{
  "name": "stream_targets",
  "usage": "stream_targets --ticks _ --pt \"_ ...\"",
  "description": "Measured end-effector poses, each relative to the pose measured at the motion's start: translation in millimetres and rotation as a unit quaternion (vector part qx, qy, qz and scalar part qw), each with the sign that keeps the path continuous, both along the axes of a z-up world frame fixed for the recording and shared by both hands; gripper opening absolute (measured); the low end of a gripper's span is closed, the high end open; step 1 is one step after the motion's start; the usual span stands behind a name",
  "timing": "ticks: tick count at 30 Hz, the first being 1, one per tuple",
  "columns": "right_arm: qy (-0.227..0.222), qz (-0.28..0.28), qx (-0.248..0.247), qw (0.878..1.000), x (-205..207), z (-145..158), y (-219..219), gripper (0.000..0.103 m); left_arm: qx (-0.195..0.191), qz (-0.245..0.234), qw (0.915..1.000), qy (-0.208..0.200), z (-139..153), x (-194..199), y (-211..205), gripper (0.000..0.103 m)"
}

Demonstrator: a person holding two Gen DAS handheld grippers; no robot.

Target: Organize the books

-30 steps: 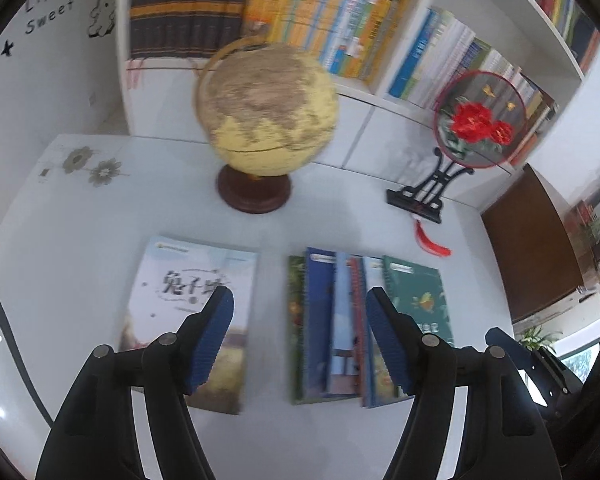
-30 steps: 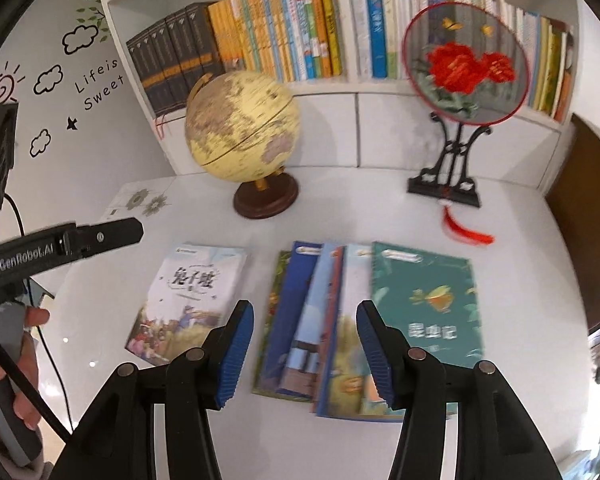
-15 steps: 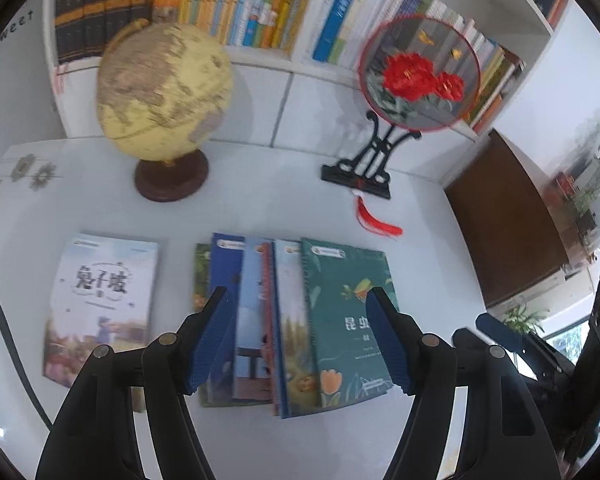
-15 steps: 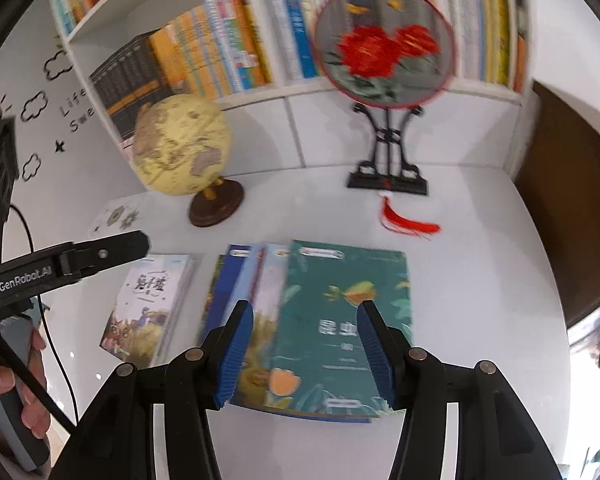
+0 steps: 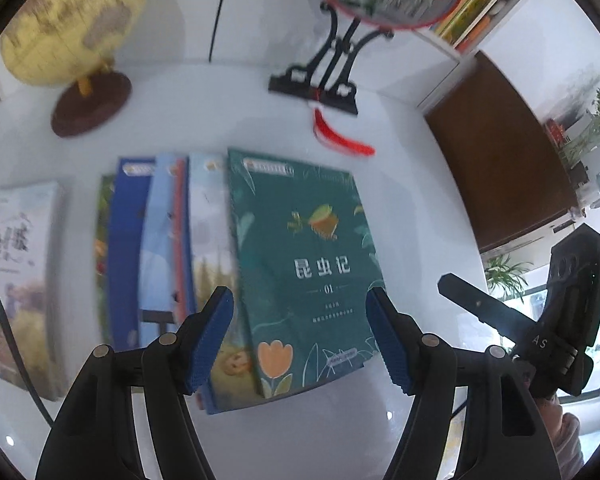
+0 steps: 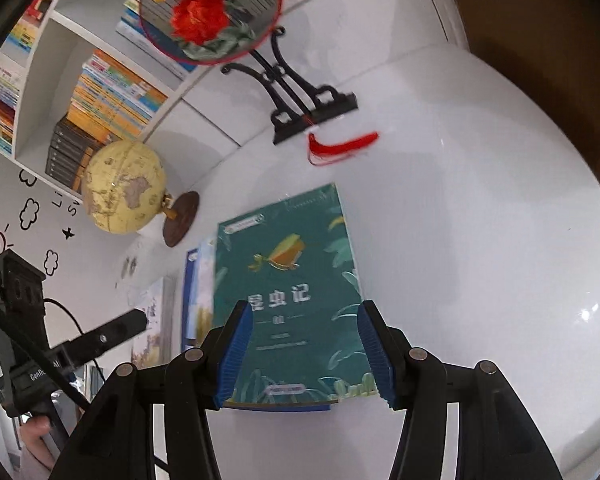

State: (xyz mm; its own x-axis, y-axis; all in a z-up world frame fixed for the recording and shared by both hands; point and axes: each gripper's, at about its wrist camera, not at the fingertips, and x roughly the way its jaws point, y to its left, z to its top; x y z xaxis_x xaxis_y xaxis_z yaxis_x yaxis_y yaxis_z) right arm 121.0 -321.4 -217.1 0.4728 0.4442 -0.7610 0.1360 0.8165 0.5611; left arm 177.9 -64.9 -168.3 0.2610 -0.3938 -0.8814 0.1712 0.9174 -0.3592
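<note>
A green book (image 5: 308,264) (image 6: 288,292) with an insect and flowers on its cover tops a fanned row of several books (image 5: 164,248) lying flat on the white table (image 5: 412,208). A separate pale book (image 5: 12,280) lies to the left. My left gripper (image 5: 300,328) hovers open above the green book's lower half, nothing between its blue pads. My right gripper (image 6: 304,344) is open too, over the same book's near edge and rolled to one side. Each gripper appears at the edge of the other's view.
A yellow globe (image 5: 72,16) (image 6: 124,188) on a brown base stands at the back left. A round embroidered fan on a black stand (image 5: 332,80) (image 6: 300,104) with a red tassel (image 6: 340,146) stands behind the books. Full bookshelves (image 6: 100,92) line the wall. A brown cabinet (image 5: 496,148) is at right.
Both grippers have come down and to the right, from over the middle of the row to over the green book, which now looks much larger. The right gripper has rolled. The openings are unchanged.
</note>
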Motion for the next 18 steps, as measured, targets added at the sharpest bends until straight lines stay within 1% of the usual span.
stream_targets --ticks 3,7,10,18 --pt "0.012 0.008 -0.001 1.0 6.7 -17.3 -1.5 0.053 0.0 0.009 0.9997 0.022 -16.9 0.8 -2.1 0.067" --pt "0.034 0.017 0.016 0.999 10.8 -41.0 -0.8 0.053 -0.001 0.011 0.9994 0.032 -30.0 -0.7 -1.0 0.067" --pt "0.049 0.022 0.019 0.998 12.5 -55.1 3.1 0.053 -0.007 0.01 0.9989 0.044 -38.0 -1.0 0.4 0.067" --pt "0.059 0.028 0.022 0.998 14.5 -67.6 7.8 0.053 -0.022 0.018 0.9971 0.071 -53.6 -0.7 6.8 0.067"
